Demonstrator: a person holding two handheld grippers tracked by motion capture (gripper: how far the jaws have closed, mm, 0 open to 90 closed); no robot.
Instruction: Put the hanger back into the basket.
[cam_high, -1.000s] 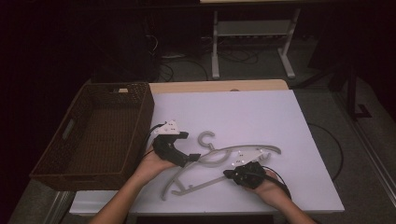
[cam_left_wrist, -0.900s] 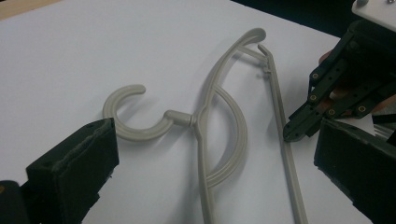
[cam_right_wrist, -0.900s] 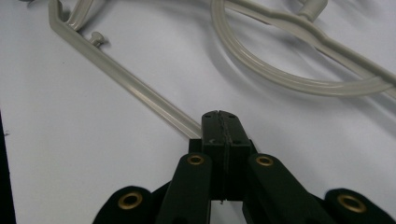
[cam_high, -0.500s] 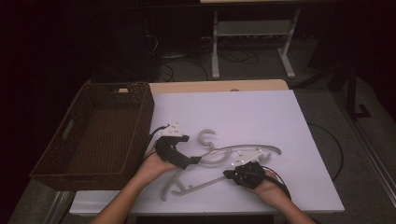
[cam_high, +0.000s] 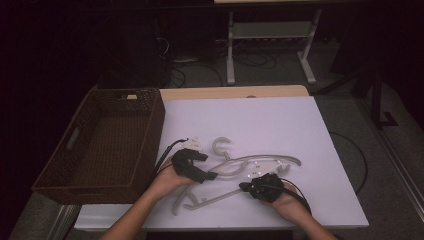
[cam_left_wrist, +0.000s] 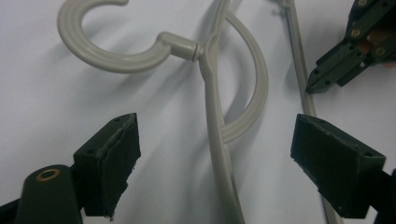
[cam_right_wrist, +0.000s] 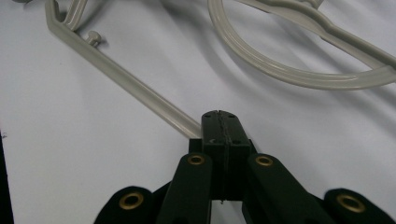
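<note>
Two pale grey plastic hangers (cam_high: 260, 161) lie overlapped on the white table (cam_high: 260, 120), near its front. My left gripper (cam_high: 212, 175) is open, its jaws straddling a hanger's neck (cam_left_wrist: 217, 130) just below the hook (cam_left_wrist: 107, 56) without touching it. My right gripper (cam_high: 243, 186) is shut on the thin bottom bar (cam_right_wrist: 135, 88) of a hanger, the bar running away from the jaws (cam_right_wrist: 219, 122). A curved hook of the other hanger (cam_right_wrist: 280, 70) lies beyond. The right gripper's tip (cam_left_wrist: 322, 84) also shows in the left gripper view, beside that bar.
A dark wicker basket (cam_high: 75, 150) stands at the table's left edge, close to my left hand. Cables trail from both grippers. Beyond the table are a metal stand (cam_high: 270, 45) and floor cables. The far half of the table is bare white surface.
The left gripper has edged slightly right and nearer over the hanger's neck. The right gripper has stayed shut on the bar, and the hangers have barely shifted.
</note>
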